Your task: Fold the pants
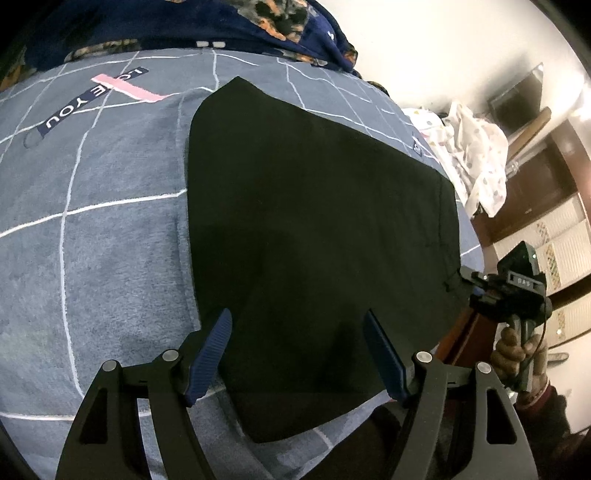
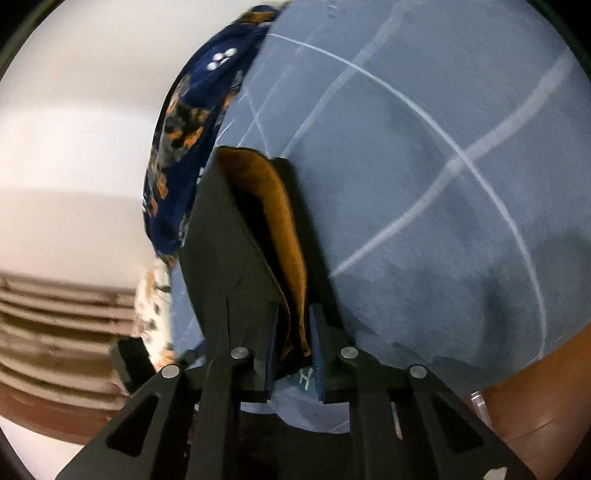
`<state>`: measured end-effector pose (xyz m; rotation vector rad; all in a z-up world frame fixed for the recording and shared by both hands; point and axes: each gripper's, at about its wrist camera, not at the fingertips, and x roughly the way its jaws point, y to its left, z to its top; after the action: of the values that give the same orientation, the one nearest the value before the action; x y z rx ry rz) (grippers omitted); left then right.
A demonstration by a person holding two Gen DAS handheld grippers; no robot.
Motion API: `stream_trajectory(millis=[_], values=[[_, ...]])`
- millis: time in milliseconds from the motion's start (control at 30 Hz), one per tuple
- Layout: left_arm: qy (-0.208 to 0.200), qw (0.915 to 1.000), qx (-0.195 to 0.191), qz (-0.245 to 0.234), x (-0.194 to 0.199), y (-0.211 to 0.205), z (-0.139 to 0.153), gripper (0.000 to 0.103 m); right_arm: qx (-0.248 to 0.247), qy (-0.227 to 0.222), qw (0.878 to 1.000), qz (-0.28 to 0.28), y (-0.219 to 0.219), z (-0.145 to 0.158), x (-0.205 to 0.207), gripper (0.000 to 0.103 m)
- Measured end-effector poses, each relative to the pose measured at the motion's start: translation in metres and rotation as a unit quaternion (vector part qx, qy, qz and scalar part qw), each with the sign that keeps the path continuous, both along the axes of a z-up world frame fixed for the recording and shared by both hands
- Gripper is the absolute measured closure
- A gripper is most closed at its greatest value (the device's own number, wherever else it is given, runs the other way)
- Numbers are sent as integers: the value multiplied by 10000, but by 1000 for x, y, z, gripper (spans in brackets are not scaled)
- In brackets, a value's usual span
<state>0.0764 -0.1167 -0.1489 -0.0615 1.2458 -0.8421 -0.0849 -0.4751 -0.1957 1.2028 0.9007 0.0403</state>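
Black pants (image 1: pixel 314 229) lie spread flat on a grey-blue bedspread (image 1: pixel 110 240) with white grid lines. My left gripper (image 1: pixel 297 321) is open just above the near end of the pants, holding nothing. My right gripper (image 1: pixel 467 277) shows at the pants' right edge, held by a hand. In the right wrist view the right gripper (image 2: pixel 293 314) is shut on the pants' edge (image 2: pixel 229 251), whose orange-brown inner lining (image 2: pixel 284 229) stands up between the blue fingers (image 2: pixel 317 332).
A dark blue patterned blanket (image 1: pixel 288 26) is bunched at the far end of the bed. A white spotted cloth (image 1: pixel 476 155) lies off the right side. Brown wooden furniture (image 1: pixel 535 192) stands to the right. A pink strip and lettering (image 1: pixel 125 88) mark the bedspread.
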Motion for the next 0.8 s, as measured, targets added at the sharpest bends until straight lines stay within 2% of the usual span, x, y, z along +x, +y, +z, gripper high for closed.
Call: stream_trajectory(millis=[133,200,367,500,667,800], values=[[-56,10000,49,-49,-1,-2,1,27,90,-83,9999,-26,0,3,-1,81],[-42,10000,16,-33,-1,-1,3,27,-47,-73,10000,12,-2,9,0,78],[-47,9996,-252,95,3,7,11,27,-738,-31,9969,264,-7,31,9,54],[-165,9978,-540,346,11,22,22,27,-969,111,9940,492,-15,27,24,54],[35,9955,-730,599,34,41,17,27,-952,121,9917,853,-17,15,41,54],[331,9957,-785,376,46,40,4,27,-939,84,9884,1193,-15,14,53,54]])
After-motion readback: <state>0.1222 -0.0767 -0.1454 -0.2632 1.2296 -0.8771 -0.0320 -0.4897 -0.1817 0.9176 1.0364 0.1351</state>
